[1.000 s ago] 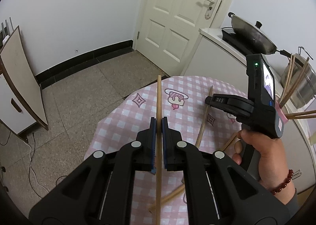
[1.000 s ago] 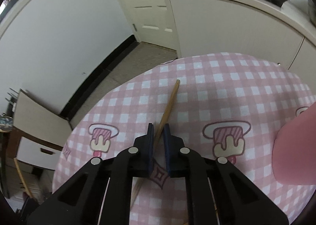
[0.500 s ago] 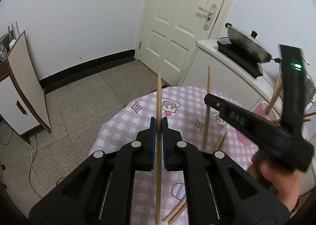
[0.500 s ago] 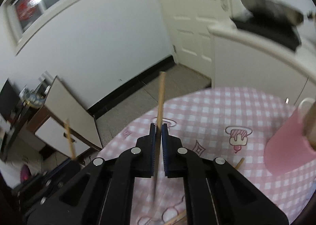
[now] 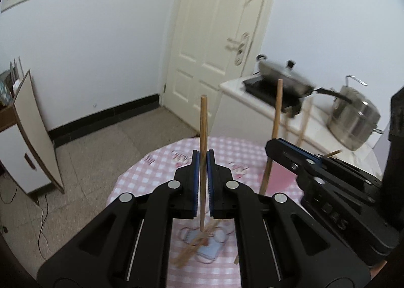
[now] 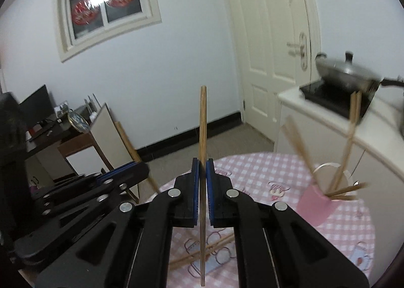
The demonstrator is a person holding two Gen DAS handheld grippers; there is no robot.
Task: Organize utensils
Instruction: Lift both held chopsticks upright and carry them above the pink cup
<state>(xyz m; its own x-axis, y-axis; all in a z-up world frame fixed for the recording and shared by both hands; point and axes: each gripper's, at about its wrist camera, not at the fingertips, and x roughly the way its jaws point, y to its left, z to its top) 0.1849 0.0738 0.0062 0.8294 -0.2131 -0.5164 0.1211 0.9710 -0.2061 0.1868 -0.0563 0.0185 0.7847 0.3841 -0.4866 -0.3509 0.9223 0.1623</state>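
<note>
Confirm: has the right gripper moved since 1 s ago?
Yes. The right gripper rose off the checked tablecloth, lifting its chopstick upright; the window now shows.

- The tabletop (image 6: 265, 169) wore a pink-and-white checked cloth with small cartoon prints.
- The cup (image 6: 315, 208) was plain pink.
- Each chopstick (image 5: 203, 131) was tan, bare wood.
- The left tongs (image 5: 202, 184) and right tongs (image 6: 202, 190) were black with blue pads.
- The door (image 6: 272, 43) was cream.
- The baseboard (image 5: 106, 118) was black.
</note>
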